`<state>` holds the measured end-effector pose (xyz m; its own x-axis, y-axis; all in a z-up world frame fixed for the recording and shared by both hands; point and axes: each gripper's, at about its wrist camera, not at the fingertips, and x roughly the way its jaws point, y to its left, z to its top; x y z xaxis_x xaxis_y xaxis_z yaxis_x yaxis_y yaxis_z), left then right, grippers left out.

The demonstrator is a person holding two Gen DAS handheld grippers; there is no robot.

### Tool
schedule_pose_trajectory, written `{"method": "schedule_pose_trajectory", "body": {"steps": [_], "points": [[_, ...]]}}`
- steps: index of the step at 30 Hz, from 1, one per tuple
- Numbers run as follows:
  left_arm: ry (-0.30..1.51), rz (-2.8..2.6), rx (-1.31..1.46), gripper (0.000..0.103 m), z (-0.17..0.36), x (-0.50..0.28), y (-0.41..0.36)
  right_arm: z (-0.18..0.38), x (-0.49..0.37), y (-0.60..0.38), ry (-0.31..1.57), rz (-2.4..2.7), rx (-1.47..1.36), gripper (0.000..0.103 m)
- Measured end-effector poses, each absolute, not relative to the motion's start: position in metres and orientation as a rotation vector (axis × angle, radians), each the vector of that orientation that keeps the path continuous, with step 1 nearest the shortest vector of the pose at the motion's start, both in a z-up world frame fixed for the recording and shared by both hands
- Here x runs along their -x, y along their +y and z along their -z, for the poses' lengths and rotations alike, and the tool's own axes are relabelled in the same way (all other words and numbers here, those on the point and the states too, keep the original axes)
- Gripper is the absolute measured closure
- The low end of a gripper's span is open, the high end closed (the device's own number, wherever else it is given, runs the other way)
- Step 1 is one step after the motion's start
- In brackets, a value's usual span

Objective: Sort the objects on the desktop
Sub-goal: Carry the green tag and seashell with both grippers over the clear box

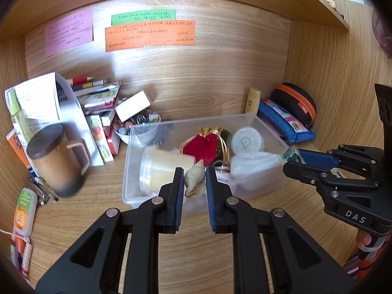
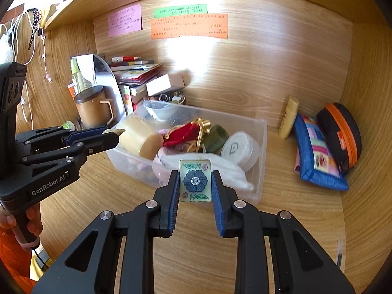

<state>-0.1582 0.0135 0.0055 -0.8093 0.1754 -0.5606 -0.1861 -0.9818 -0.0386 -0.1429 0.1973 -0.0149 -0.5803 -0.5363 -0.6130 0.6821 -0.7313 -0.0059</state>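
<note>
From the left wrist camera, the left gripper (image 1: 194, 182) has its fingers (image 1: 178, 183) clamped on a pale ribbed seashell (image 1: 194, 180), which is held above the near wall of a clear plastic bin (image 1: 267, 125) standing on the wooden surface (image 1: 80, 210). Inside the bin lie a cream-coloured jar (image 1: 161, 169) on its side at the left, a red pouch with gold trim (image 1: 202, 145) in the middle and a round white lidded tub (image 1: 247, 142) toward the far right. Left of the bin stands a brown lidded mug (image 1: 57, 161), with a stack of books and boxes (image 1: 98, 103) behind it. At the right edge, the right gripper (image 1: 292, 158) reaches in above the bin's right end, pinching a small tile seen edge-on.

From the right wrist camera, the right gripper (image 2: 195, 181) has its fingers (image 2: 175, 186) closed on a mahjong tile (image 2: 195, 180) printed with a blue flower, held upright over the bin's (image 2: 259, 171) near corner. Beyond it lie white cloth or paper (image 2: 232, 174), hard to tell which, the tub (image 2: 241, 148), the pouch (image 2: 186, 132) and the jar (image 2: 139, 134). The left gripper (image 2: 115, 132) enters from the left with the shell's tip (image 2: 120, 131) poking out, near the bin's left end. To the right of the bin rest a yellow tube (image 2: 289, 117), a blue patterned pouch (image 2: 316, 152) and a black case with an orange zip (image 2: 340, 132). Coloured notes (image 2: 188, 25) are stuck on the far wall.
</note>
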Motion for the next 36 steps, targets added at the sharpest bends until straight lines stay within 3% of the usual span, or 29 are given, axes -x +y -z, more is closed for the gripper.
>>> {"method": "schedule_pose_trajectory", "body": {"steps": [36], "points": [[0.030, -2.727, 0.942, 0.086, 0.008, 0.240, 0.039, 0.043, 0.229, 0.168, 0.309, 2.250, -0.904, 0.081]]}}
